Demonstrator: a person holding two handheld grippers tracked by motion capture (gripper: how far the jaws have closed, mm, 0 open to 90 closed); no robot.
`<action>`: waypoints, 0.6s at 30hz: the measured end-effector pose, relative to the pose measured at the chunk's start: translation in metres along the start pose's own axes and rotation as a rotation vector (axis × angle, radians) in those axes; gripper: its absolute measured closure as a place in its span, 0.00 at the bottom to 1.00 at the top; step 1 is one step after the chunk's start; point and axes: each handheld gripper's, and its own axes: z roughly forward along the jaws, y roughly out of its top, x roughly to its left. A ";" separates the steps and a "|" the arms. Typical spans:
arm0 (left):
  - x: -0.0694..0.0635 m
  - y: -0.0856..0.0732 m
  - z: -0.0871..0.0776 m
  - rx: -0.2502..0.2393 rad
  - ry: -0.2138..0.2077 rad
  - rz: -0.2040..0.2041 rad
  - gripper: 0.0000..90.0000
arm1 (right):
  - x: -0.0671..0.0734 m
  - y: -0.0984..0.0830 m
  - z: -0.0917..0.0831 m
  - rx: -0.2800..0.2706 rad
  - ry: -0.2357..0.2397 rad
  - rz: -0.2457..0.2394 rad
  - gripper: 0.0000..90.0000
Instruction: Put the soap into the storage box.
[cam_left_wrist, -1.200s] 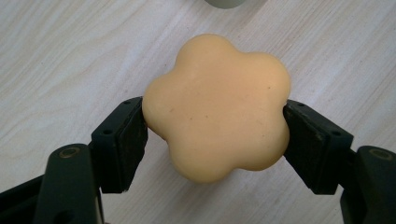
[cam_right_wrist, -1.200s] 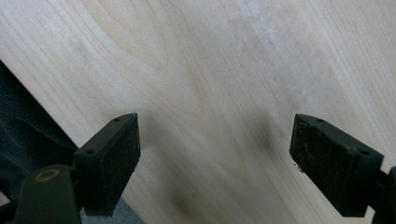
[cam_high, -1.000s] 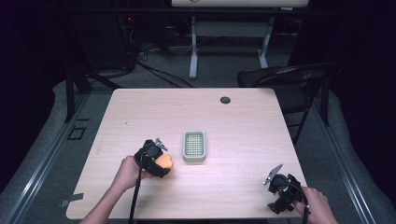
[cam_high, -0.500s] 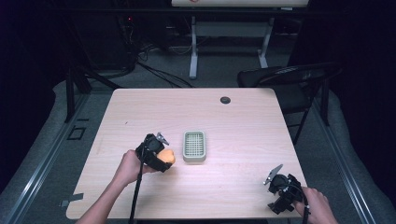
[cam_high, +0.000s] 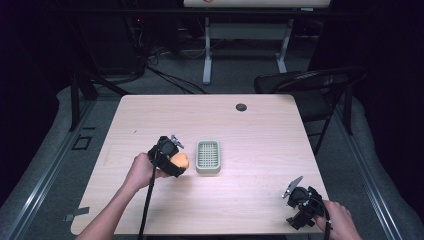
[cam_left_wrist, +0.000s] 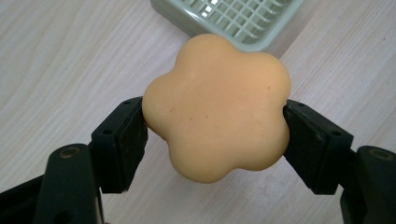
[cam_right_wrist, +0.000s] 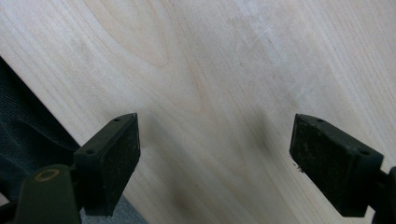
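Note:
My left gripper (cam_high: 175, 161) is shut on an orange flower-shaped soap (cam_left_wrist: 215, 106), pinched at its two sides between the black jaws. In the high view the soap (cam_high: 181, 161) hangs just left of a pale green slatted soap dish (cam_high: 208, 156) at the table's middle. The dish (cam_left_wrist: 229, 18) lies just beyond the soap in the left gripper view. My right gripper (cam_high: 299, 200) stands open near the table's front right corner, jaws wide apart over bare wood (cam_right_wrist: 215, 93).
A light wooden table (cam_high: 150, 120) carries a small dark round grommet (cam_high: 241, 107) near its far edge. A black folding chair (cam_high: 310, 85) stands off the far right corner. The table's edge and dark floor (cam_right_wrist: 23, 135) show at the left of the right gripper view.
My left gripper has carried the soap a little farther and to the right, closer to the soap dish. The right gripper has hardly moved.

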 end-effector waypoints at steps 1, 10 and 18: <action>0.001 0.002 -0.001 0.000 0.001 0.004 0.30 | 0.000 0.000 0.000 0.001 -0.002 -0.001 0.18; 0.006 0.019 -0.006 -0.012 0.005 0.013 0.30 | 0.001 0.000 -0.001 -0.002 -0.004 -0.002 0.18; 0.008 0.032 -0.003 -0.005 0.001 0.030 0.30 | 0.001 -0.001 -0.001 -0.015 0.003 0.003 0.18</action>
